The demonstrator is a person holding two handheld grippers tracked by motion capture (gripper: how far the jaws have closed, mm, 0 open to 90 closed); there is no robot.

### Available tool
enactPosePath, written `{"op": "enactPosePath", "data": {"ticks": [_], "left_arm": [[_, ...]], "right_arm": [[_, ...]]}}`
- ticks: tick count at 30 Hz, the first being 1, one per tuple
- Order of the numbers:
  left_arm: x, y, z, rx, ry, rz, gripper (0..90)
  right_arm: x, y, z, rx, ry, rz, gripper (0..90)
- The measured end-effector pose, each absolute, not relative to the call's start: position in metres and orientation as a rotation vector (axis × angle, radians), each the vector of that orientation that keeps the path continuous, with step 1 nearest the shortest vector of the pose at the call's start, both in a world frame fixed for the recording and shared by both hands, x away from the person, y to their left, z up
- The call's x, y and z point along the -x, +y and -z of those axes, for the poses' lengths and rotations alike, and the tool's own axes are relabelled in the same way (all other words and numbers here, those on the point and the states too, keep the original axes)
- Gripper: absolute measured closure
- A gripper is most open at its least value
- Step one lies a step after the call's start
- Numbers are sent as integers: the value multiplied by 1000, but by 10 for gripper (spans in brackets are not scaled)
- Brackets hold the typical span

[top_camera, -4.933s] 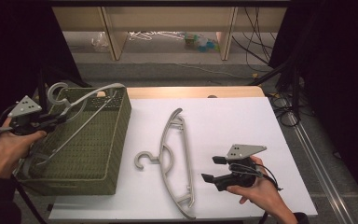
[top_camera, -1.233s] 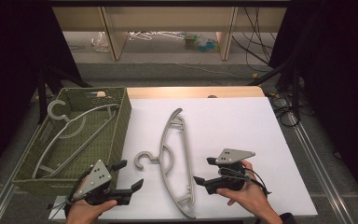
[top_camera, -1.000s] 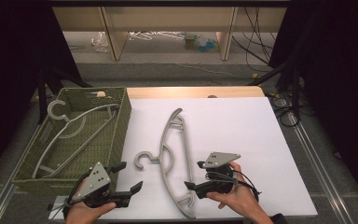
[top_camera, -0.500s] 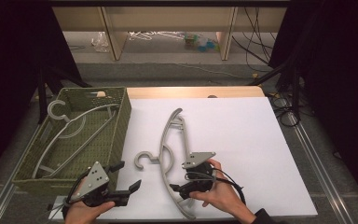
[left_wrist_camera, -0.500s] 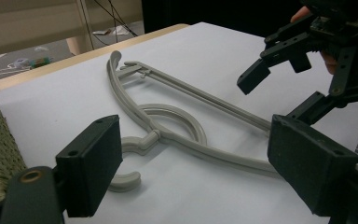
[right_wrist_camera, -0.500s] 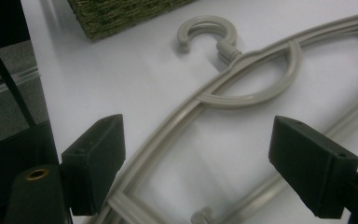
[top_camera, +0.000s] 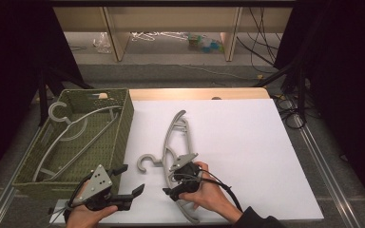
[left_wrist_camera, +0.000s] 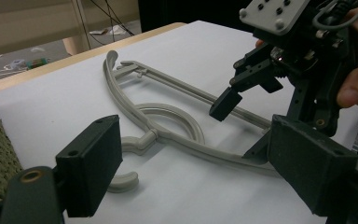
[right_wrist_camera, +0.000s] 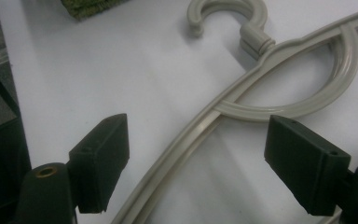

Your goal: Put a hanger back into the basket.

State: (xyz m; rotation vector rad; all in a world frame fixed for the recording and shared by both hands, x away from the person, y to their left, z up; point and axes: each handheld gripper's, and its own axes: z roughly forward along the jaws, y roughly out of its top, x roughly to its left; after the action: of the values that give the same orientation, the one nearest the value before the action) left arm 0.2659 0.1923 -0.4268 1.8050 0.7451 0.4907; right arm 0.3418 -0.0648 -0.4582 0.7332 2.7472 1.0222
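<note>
High view has the grey plastic hanger (top_camera: 176, 152) lying flat on the white sheet of the bench (top_camera: 247, 142), hook end turned toward the woven green basket (top_camera: 116, 137) at the left, where 1 more hanger (top_camera: 71, 137) already rests inside; that suggests the work is gathering hangers into the basket, and this one is the next to go. The right gripper (top_camera: 171, 183) sits over the hanger's near shoulder, just below the hook's neck, with its jaws spread wide and straddling the rail. They have just been narrowing a little, yet in the right gripper view the pads stand clear on either side of the rail, so nothing is pinched yet. Straddling near the neck looks sensible: the hanger should hang fairly balanced there when lifted. The left gripper (top_camera: 130, 187) waits low at the bench's near edge beside the basket, jaws also spread and holding nothing, probably kept out of the way or ready to steady the hook. In the left gripper view the right gripper (left_wrist_camera: 242, 93) hovers right over the rail.
</note>
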Motion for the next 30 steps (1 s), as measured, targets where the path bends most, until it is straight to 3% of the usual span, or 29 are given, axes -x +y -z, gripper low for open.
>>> {"op": "enactPosePath", "data": {"ticks": [8,12,21,23,30], "left_arm": [[-266,192,428,-1800,762,-479,177],[-266,192,428,-1809,752,-484,177],[-267,191,428,-1807,753,-479,178],[-267,191,429,-1809,746,-476,178],[-267,192,428,-1814,740,-486,178]], "right_arm": [[-349,-55,468,-816,2821,-914,322],[-352,-48,474,-826,2854,-863,450],[-354,-42,473,-880,2863,-829,523],[-354,-43,471,-906,2858,-833,591],[-352,-45,468,-946,2864,-830,617]]}}
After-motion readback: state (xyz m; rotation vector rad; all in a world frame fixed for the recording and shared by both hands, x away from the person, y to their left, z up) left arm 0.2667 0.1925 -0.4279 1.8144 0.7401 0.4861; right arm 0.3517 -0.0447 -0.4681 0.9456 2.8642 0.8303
